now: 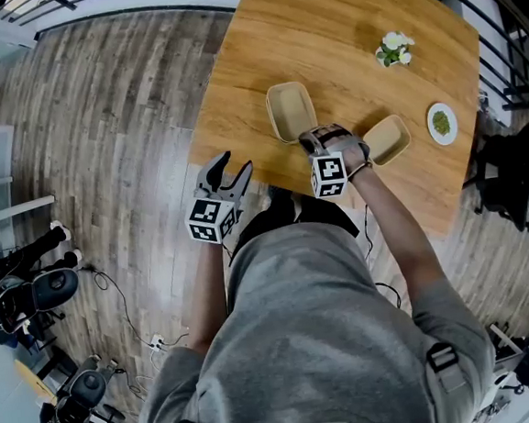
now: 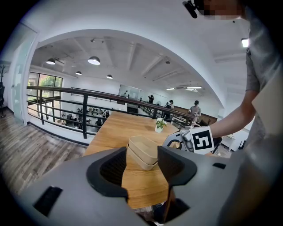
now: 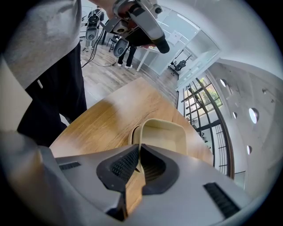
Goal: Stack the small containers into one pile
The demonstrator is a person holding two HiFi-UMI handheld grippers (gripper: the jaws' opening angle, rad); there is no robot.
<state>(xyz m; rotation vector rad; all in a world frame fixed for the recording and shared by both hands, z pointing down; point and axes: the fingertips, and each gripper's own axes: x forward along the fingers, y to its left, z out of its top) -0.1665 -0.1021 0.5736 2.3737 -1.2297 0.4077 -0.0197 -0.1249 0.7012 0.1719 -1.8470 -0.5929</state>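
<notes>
Right tool (image 3: 138,160) is pressed together on the near rim of the top container (image 3: 164,132) of a two-high stack (image 1: 291,111), which sits near the middle of the counter (image 1: 322,26). Left tool (image 1: 232,168) is spread with nothing between its jaws, hanging just off the counter's near-left edge. Third container (image 1: 389,140) lies alone to the right of the stack, just beside the right tool, with a small plant (image 1: 395,49) and a plate (image 1: 441,123) further right.

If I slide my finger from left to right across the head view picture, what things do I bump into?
First the left tool, open and empty → stacked containers → right tool, shut on their rim → single container → small plate with something green on it.
</notes>
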